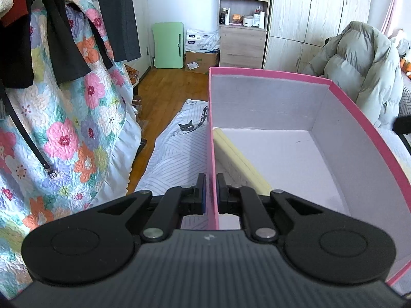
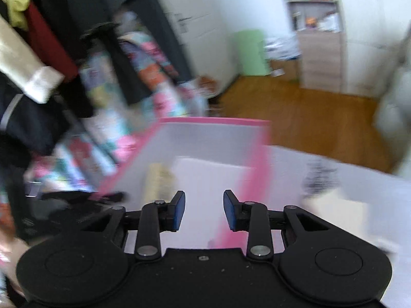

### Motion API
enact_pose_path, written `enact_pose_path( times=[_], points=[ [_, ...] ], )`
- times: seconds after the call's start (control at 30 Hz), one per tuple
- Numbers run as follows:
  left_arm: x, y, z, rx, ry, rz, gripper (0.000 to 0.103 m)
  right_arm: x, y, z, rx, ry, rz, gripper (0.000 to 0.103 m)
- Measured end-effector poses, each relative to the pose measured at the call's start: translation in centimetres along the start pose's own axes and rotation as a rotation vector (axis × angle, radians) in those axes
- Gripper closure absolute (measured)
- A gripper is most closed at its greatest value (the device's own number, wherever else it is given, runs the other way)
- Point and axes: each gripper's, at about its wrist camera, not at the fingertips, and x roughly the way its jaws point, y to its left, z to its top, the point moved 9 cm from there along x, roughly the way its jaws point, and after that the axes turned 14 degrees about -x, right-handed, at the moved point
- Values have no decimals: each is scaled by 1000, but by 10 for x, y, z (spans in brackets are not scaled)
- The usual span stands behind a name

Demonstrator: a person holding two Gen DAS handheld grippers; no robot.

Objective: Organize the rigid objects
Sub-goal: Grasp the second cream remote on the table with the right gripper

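Left tongs (image 1: 211, 183) clamp the pink box (image 1: 282, 77) wall; right tongs (image 2: 204, 200) apart, empty

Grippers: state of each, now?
Left gripper: shut on the pink cardboard box wall.
Right gripper: open, empty, above the box.

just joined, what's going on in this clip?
A person is sorting things into a pink box on a bed, with a claw in each hand. The left claw is clamped shut on the box's near side wall, steadying it. One pale yellow flat object lies inside along that wall; the rest of the box floor is bare. The right claw is over the box with its jaws apart and nothing between them; its view is motion-blurred.
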Motion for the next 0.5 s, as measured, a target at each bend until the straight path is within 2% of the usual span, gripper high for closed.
enact_pose_path(
  times=[0.07, 0.1, 0.2, 0.3, 0.37, 0.43, 0.5],
  points=[
    [0, -1, -1, 8, -1, 2, 96, -7, -21, -21, -7, 47, -70, 62],
    [0, -2, -1, 13, -1, 3, 96, -8, -25, -30, -10, 67, -84, 62],
    [0, -4, -1, 30, -6, 9, 96, -4, -41, -52, -30, 119, -116, 53],
    [0, -5, -1, 36, -9, 15, 96, 9, -52, -61, -182, 157, -212, 45],
    [0, -5, -1, 37, -8, 12, 96, 20, -60, -64, -281, 178, -259, 34],
    [0, -7, -1, 35, -8, 8, 96, 37, -67, -62, -348, 199, -278, 31],
    [-1, -8, -1, 33, -7, 8, 96, 52, -71, -58, -383, 222, -261, 31]
  ],
)
